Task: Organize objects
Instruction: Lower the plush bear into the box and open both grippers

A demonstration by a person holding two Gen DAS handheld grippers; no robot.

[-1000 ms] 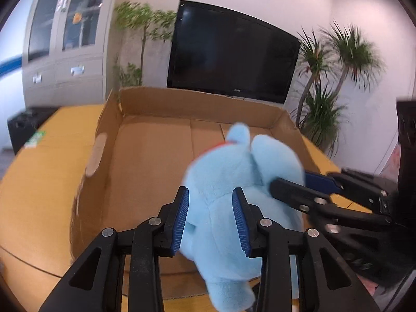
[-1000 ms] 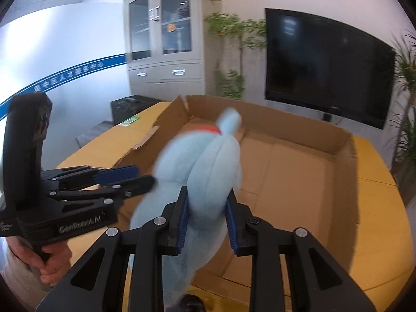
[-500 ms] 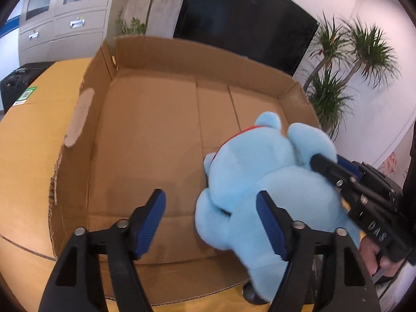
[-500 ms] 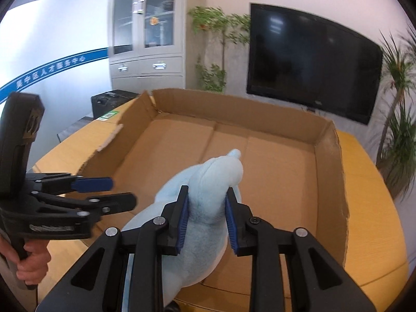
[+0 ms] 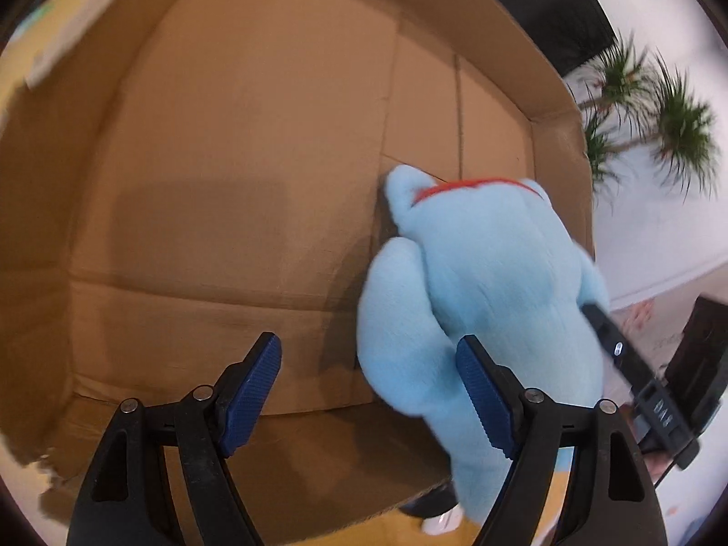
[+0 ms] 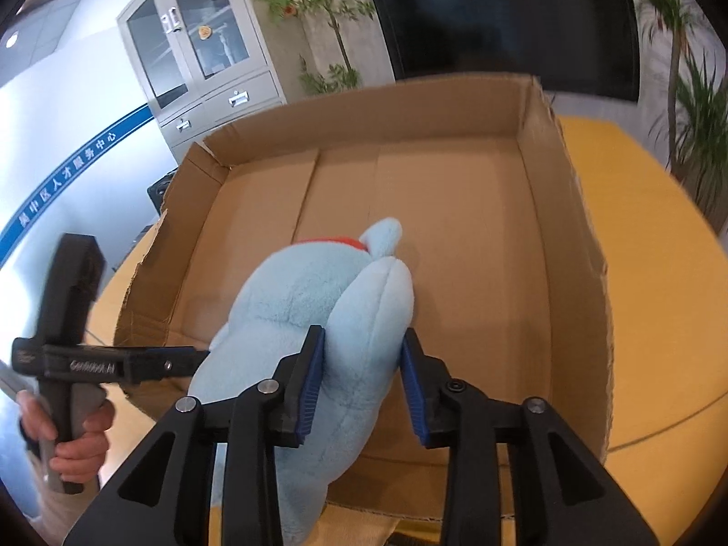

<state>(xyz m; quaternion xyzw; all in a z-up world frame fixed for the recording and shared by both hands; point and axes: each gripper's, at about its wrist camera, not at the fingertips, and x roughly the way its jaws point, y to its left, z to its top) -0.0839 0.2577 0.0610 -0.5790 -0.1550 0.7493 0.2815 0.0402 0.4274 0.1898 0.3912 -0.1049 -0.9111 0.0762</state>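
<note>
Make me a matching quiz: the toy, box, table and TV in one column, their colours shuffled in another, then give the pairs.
Things:
1. toy
2. box
3. table
4. TV

Colours:
a. black
b. yellow
c. light blue
d. brown

Pairs: 1-c, 2-d, 3-b, 4-a
</note>
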